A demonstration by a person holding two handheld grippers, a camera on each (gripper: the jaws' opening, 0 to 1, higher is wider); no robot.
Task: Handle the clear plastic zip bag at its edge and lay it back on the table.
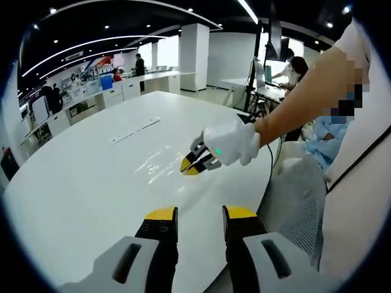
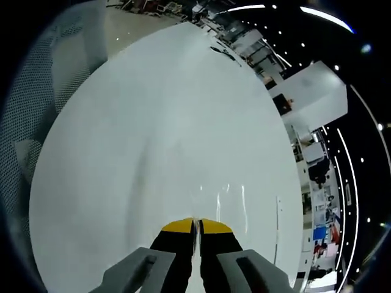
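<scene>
Yellow-tipped jaws of the left gripper [image 1: 200, 213] rise at the near edge of the left gripper view, standing apart with nothing between them, above the white desk [image 1: 79, 183]. Farther out on the desk lies the clear bag [image 1: 157, 162], flat, its film showing as glints. At the bag's right edge the right gripper [image 1: 194, 163] comes in from the right, its jaws drawn together on that edge, held by a gloved hand [image 1: 235, 142] on a bare arm. Beyond the bag a thin white strip [image 1: 135, 130] lies on the desk, apart from it. A mesh chair [image 1: 299, 195] stands at the desk's right side, just beside the person. Far off, people stand at counters.

Closed almost tight, the right gripper [image 2: 197, 224] fills the near edge of the right gripper view, its yellow tips clamped on the bag's [image 2: 223, 195] edge. The film stretches away from the tips over the desk [image 2: 153, 110], marked by faint streaks of light. To the left the chair [image 2: 30, 104] shows by the desk's rim.
</scene>
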